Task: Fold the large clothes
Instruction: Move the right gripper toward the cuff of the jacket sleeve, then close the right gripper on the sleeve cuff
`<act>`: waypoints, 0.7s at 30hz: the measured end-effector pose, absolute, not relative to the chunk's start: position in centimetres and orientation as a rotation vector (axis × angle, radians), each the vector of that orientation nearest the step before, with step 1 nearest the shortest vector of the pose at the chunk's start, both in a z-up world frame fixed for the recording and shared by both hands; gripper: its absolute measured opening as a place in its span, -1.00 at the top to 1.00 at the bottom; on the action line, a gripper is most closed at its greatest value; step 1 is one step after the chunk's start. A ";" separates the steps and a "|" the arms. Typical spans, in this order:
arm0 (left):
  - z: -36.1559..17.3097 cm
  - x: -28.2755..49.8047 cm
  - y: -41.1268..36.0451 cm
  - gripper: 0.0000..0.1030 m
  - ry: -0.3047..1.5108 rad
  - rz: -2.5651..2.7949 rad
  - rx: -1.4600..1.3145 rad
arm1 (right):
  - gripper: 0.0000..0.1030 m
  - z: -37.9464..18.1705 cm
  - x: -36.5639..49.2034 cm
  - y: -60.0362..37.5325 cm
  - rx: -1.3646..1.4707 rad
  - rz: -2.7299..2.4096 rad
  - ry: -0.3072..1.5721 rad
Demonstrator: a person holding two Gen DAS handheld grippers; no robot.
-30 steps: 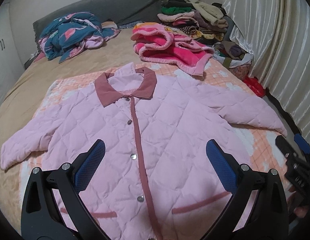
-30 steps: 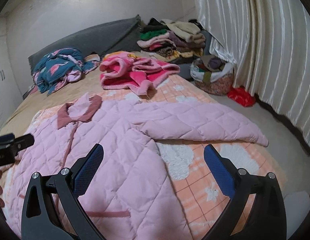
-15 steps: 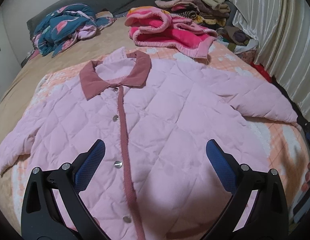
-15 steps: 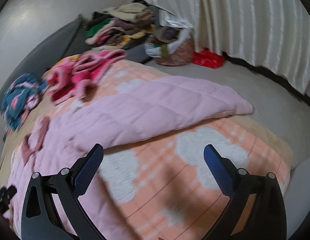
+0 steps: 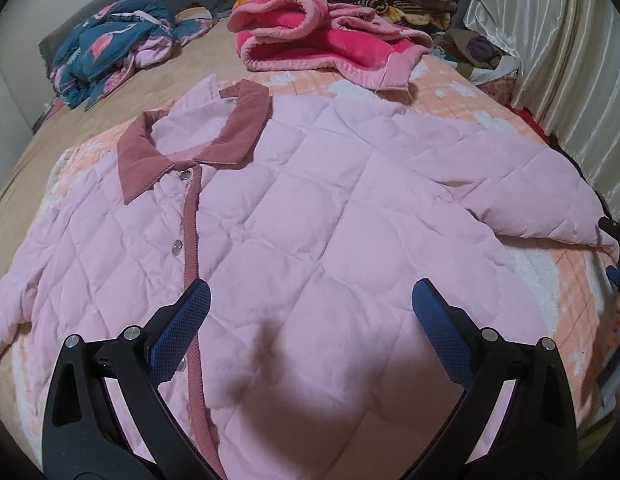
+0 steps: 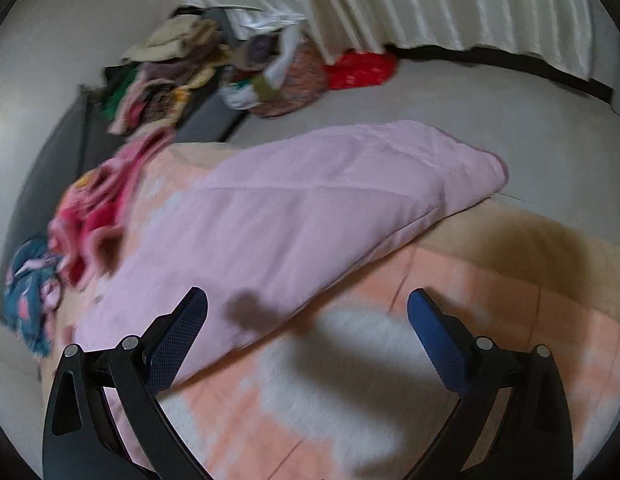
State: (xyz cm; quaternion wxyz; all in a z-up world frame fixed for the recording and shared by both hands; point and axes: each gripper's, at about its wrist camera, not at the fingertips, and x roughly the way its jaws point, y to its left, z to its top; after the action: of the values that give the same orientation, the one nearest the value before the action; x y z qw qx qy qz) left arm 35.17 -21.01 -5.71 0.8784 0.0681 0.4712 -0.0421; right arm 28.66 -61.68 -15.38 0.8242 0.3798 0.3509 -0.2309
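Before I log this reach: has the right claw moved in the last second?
Yes. The right claw has swung rightward and closer toward the pink jacket's sleeve; the collar has left its view, the sleeve fills it.

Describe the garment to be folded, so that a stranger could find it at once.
On the bed, over the orange-and-white blanket, a pale pink quilted jacket lies flat, front up. Only it is spread out, with a dusty-rose collar and silver snaps.

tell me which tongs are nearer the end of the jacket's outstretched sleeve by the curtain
Right. The right tongs hang open over that sleeve, facing its cuff; the left tongs hang open over the jacket's front, well away.
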 end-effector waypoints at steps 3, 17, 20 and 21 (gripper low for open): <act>-5.8 35.5 -20.8 -0.84 0.984 -0.080 0.145 | -0.92 -16.3 29.0 -63.5 0.889 -0.501 0.674; -2.8 34.8 -16.8 -0.84 0.955 -0.034 0.128 | 0.59 -12.1 28.7 -65.6 0.825 -0.417 0.543; -1.4 34.1 -16.1 -0.84 0.929 -0.026 0.130 | 0.60 -10.0 28.3 -64.8 0.769 -0.383 0.518; -1.0 33.9 -15.9 -0.84 0.924 -0.025 0.128 | 0.60 -9.3 28.2 -64.4 0.757 -0.371 0.510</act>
State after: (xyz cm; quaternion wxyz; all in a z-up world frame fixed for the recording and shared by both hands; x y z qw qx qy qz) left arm 33.88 -15.92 -0.98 0.8932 0.0617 0.4452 -0.0123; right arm 28.21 -64.39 -9.32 0.8811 0.3634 0.2448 -0.1781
